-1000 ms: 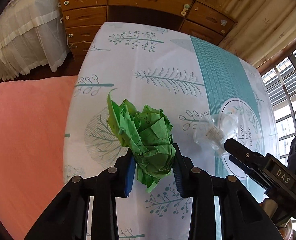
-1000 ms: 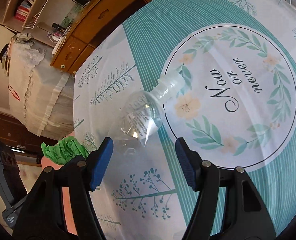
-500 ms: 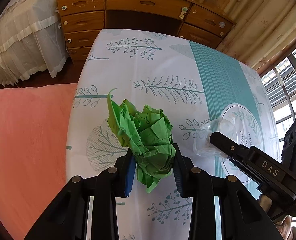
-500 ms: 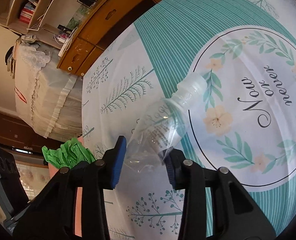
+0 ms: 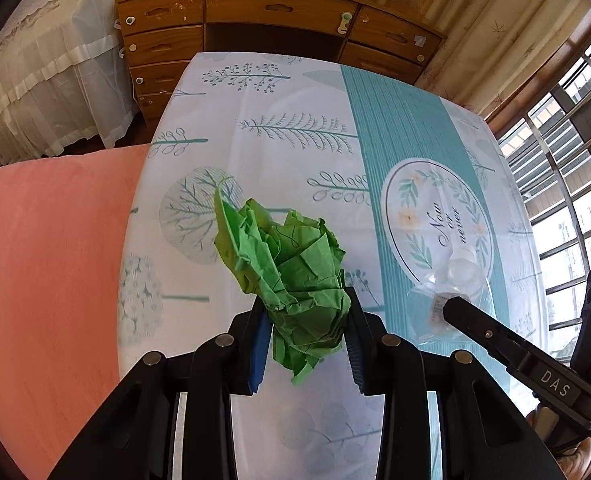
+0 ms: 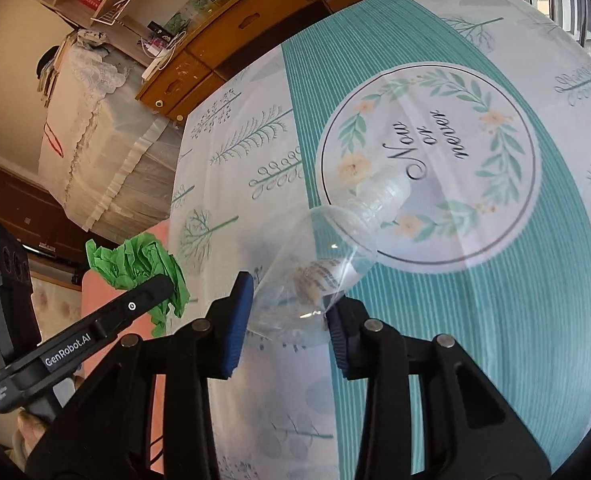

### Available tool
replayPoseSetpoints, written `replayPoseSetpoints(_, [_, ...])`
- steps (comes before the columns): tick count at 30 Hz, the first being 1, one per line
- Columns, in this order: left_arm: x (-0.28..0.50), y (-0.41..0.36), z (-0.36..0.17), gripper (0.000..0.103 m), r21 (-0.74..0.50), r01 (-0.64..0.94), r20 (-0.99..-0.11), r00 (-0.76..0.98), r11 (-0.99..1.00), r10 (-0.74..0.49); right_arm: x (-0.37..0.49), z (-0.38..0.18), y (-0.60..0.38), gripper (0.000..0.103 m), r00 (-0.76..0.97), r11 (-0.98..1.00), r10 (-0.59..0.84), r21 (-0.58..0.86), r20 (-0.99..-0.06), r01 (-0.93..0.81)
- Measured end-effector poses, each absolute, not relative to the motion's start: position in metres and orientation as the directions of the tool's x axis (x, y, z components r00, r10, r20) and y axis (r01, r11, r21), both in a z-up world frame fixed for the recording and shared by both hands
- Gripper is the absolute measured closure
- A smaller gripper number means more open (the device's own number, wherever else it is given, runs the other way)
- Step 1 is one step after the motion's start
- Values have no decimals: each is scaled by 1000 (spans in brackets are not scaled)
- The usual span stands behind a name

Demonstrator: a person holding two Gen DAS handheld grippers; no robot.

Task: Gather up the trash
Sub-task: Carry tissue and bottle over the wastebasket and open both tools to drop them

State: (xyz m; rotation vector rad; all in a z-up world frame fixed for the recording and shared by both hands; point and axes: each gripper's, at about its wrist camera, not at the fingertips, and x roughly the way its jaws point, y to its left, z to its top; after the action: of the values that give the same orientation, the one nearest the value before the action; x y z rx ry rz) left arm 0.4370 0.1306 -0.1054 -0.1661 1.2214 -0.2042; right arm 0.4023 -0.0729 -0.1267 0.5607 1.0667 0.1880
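My left gripper [image 5: 305, 332] is shut on a crumpled green paper ball [image 5: 291, 276] and holds it above the table. The ball also shows in the right wrist view [image 6: 135, 260], at the left. My right gripper [image 6: 289, 320] is shut on a clear plastic bottle [image 6: 327, 264], lifted off the cloth with its neck pointing away. In the left wrist view the bottle [image 5: 451, 280] sits at the tip of the right gripper's finger [image 5: 495, 336], at the right.
The table has a white and teal printed tablecloth [image 5: 295, 128] with a round "Now or never" motif [image 6: 431, 160]. A pink cushion [image 5: 47, 280] lies at its left. A wooden dresser [image 5: 279, 20] stands behind, windows [image 5: 567, 160] at the right.
My right gripper closed on the bottle and lifted it off the cloth. Both grippers pulled back toward the near edge of the table. The left gripper kept its hold on the green paper.
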Motion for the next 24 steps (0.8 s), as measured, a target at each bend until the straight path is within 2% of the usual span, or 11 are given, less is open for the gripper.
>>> replayPoseSetpoints(13, [241, 50, -60, 70, -256, -12, -880, 417, 966, -228, 216, -58, -147, 71, 471, 873, 484, 440, -738, -208])
replayPoseSetpoints(24, [113, -28, -60, 70, -220, 27, -908, 361, 975, -214, 85, -52, -194, 70, 406, 862, 489, 354, -772, -364])
